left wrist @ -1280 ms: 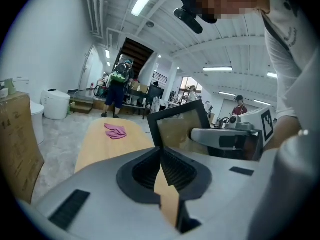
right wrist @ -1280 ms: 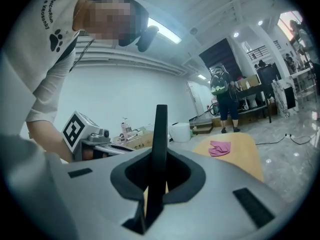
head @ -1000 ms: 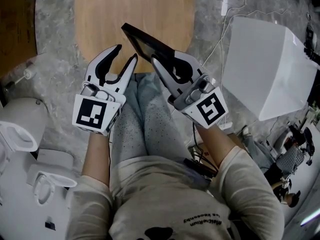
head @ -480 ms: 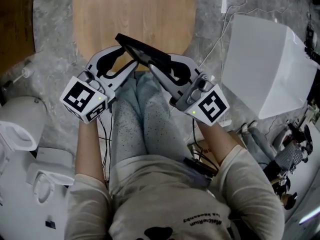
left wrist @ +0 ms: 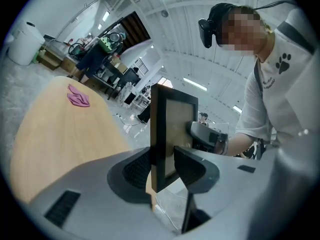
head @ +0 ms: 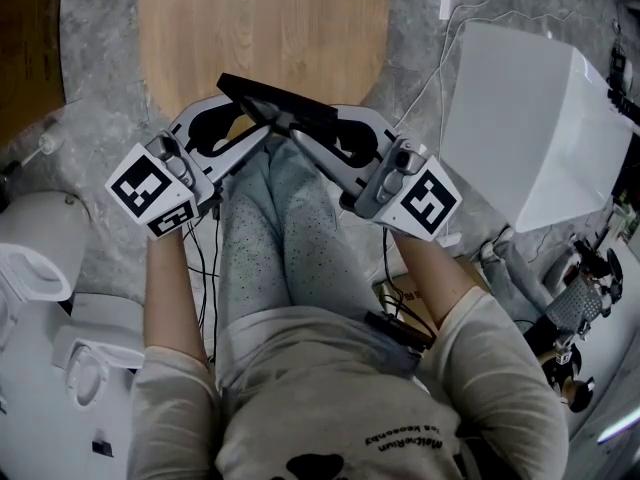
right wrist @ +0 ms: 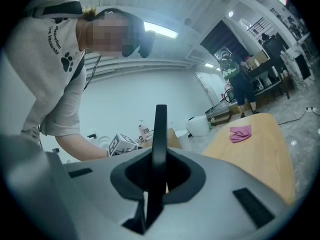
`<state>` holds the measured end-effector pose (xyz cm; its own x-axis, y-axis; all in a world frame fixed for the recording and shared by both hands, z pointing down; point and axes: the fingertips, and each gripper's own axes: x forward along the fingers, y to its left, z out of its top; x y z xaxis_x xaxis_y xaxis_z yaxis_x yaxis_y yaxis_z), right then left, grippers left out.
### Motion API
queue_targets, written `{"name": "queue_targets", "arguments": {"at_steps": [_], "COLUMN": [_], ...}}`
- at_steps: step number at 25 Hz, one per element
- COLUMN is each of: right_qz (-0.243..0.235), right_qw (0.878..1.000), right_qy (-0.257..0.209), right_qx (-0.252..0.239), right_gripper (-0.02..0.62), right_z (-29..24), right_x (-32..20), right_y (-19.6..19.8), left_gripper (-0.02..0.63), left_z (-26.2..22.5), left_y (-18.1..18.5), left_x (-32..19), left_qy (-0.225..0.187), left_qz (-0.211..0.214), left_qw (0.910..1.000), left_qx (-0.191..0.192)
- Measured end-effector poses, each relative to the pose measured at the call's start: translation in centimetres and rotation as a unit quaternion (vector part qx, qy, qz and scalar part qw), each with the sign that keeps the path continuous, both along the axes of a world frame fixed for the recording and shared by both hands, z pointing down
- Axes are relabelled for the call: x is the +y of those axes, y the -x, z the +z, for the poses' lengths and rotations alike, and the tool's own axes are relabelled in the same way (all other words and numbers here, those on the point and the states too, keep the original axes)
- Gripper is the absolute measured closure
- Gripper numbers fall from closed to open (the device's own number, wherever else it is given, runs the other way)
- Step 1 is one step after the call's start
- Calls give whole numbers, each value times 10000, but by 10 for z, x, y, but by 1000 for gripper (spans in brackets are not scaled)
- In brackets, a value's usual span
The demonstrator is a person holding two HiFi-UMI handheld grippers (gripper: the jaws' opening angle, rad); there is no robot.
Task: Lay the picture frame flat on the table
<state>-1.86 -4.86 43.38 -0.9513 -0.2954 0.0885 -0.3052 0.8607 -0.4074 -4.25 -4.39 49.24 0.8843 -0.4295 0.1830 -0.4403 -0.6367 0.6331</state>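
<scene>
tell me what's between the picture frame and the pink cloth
Only bare wooden tabletop lies between the picture frame and the pink cloth, in the left gripper view.

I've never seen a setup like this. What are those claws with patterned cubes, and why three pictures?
No robot here: a person holds a gripper in each hand. One picture comes from a camera on the person's head, looking down; the others from cameras on each gripper. The right gripper is clamped on a black picture frame, held up at the wooden table's near edge. The left gripper has just been closing its jaws around the frame's other end, not yet pressing. A pink cloth lies on the table.
</scene>
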Motion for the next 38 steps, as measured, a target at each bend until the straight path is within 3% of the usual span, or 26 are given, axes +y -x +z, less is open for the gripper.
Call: {"name": "queue_targets", "arguments": {"at_steps": [14, 27, 38], "right_qz": [-45, -81, 224], "right_qw": [9970, 9955, 9965], "right_qy": [620, 840, 802], "right_qx": [-461, -439, 69], "right_gripper": [560, 554, 445], "right_z": [11, 25, 43], "right_x": [-2, -14, -20], "right_y": [-7, -9, -6], "left_gripper": [520, 528, 529], "left_z": [1, 10, 17], "left_y": [6, 6, 17], "left_x": [13, 6, 3], "left_qy": [265, 420, 512], "left_qz": [297, 240, 129], "left_qw": [9991, 9988, 9985], "left_qx": [162, 123, 172]}}
